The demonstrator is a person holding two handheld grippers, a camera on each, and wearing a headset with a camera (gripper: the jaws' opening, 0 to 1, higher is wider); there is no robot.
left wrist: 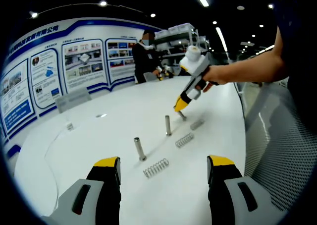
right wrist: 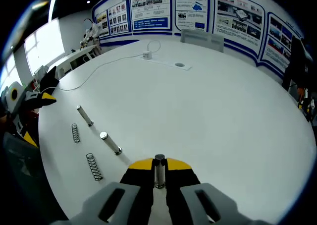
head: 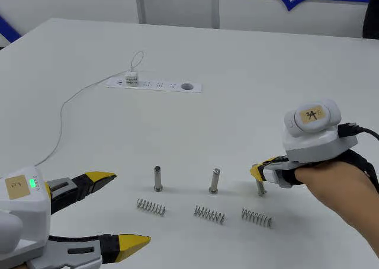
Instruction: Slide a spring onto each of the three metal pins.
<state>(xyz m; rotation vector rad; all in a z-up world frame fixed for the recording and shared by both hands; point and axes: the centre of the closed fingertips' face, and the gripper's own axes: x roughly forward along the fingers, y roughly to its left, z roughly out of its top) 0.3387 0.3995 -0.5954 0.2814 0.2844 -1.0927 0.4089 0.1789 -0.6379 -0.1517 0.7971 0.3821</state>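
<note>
Three upright metal pins stand in a row on the white table: the left pin [head: 157, 178], the middle pin [head: 214, 181] and the right pin [head: 260, 188]. In front of each lies a spring: left spring [head: 150, 207], middle spring [head: 209, 214], right spring [head: 256, 218]. My right gripper [head: 258, 173] is shut on the right pin [right wrist: 159, 178], its yellow tips clamped around the shaft. My left gripper [head: 118, 210] hovers open at the bottom left, short of the left spring [left wrist: 156, 167], with nothing between its jaws.
A white power strip [head: 155, 85] with a plugged adapter and a thin cable [head: 62, 112] lies at the back of the table. A grey chair [head: 177, 7] stands behind the far edge. A person [left wrist: 144, 56] stands in the background.
</note>
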